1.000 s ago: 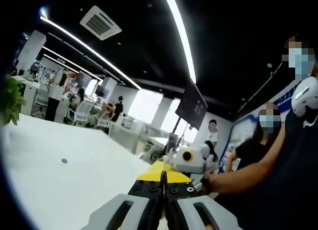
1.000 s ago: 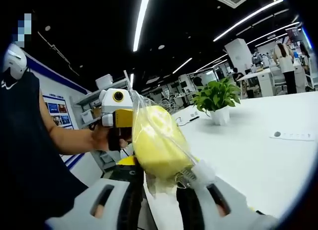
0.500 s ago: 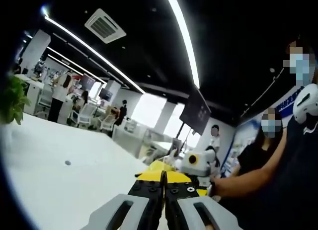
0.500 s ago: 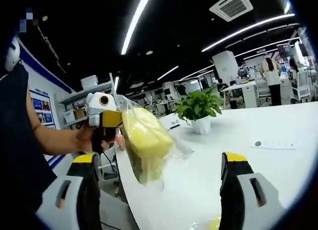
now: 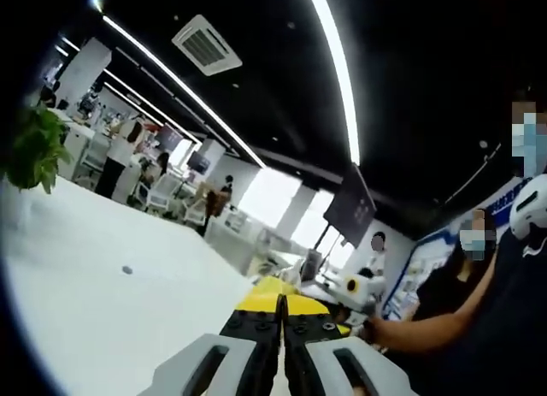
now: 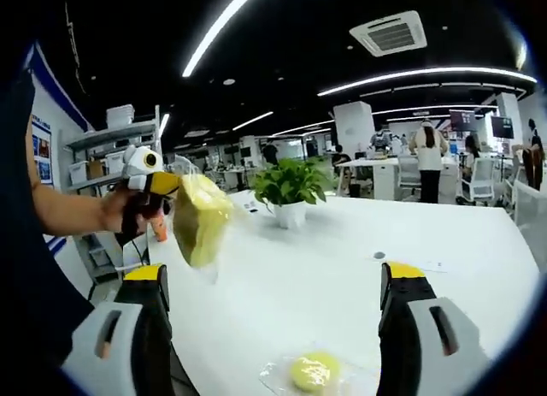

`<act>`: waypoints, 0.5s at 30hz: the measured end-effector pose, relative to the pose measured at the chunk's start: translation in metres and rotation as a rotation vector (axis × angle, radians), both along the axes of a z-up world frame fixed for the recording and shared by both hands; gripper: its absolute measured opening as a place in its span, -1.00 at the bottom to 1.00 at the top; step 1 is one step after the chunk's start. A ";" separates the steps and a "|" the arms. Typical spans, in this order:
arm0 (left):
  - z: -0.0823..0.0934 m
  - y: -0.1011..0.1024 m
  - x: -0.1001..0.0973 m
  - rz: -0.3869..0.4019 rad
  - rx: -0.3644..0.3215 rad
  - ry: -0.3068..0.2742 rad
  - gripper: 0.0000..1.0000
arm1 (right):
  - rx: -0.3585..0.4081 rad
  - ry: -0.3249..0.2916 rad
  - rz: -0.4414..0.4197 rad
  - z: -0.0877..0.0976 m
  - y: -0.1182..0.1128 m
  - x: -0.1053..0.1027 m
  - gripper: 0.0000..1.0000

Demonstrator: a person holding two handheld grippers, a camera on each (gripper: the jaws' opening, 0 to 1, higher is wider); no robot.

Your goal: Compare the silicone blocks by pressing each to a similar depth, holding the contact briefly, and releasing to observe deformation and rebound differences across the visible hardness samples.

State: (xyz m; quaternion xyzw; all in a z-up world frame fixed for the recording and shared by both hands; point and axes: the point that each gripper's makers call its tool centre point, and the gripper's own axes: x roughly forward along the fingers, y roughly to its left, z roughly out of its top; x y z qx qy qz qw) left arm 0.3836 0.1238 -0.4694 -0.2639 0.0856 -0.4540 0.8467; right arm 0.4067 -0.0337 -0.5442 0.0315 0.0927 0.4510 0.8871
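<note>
right gripper view: right claw (image 6: pixel 273 328) spread wide, left claw (image 6: pixel 162 191) pinching bagged yellow block (image 6: pixel 198 218) above the table (image 6: pixel 342 268). next press should be square on the block, depth matched, then a short hold.

Left hand-held gripper (image 6: pixel 175 195) pinches bagged yellow block (image 6: pixel 198 218).

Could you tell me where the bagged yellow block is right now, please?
In the right gripper view, the bagged yellow block hangs from the left gripper at left, above the white table.
</note>
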 end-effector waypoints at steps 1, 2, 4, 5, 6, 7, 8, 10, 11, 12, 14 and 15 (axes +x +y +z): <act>0.000 0.001 0.000 0.002 -0.005 0.002 -1.00 | -0.002 0.002 -0.009 -0.004 -0.005 -0.001 0.93; -0.001 0.003 0.001 0.007 -0.006 0.004 -1.00 | -0.004 0.015 -0.026 -0.010 -0.013 -0.002 0.93; -0.003 0.007 0.001 0.012 -0.008 0.017 -1.00 | 0.006 0.022 -0.046 -0.018 -0.025 -0.006 0.93; -0.004 0.008 0.002 0.013 -0.012 0.022 -1.00 | 0.007 0.018 -0.053 -0.019 -0.028 -0.006 0.93; -0.006 0.010 0.002 0.020 -0.012 0.026 -1.00 | -0.005 0.003 -0.081 -0.024 -0.038 -0.007 0.93; -0.008 0.012 0.002 0.024 -0.011 0.030 -1.00 | -0.016 0.002 -0.089 -0.028 -0.043 -0.009 0.93; -0.011 0.014 0.003 0.030 -0.012 0.039 -1.00 | -0.036 0.007 -0.099 -0.034 -0.050 -0.010 0.93; -0.015 0.017 0.004 0.041 -0.011 0.048 -1.00 | -0.050 0.024 -0.134 -0.045 -0.065 -0.014 0.93; -0.016 0.018 0.004 0.043 -0.012 0.051 -1.00 | -0.048 0.026 -0.152 -0.050 -0.073 -0.016 0.93; -0.018 0.019 0.004 0.044 -0.013 0.055 -1.00 | -0.052 0.030 -0.165 -0.053 -0.078 -0.017 0.93; -0.020 0.020 0.005 0.048 -0.012 0.064 -1.00 | -0.055 0.045 -0.190 -0.061 -0.090 -0.022 0.93; -0.021 0.020 0.005 0.047 -0.012 0.065 -1.00 | -0.060 0.053 -0.197 -0.066 -0.094 -0.025 0.93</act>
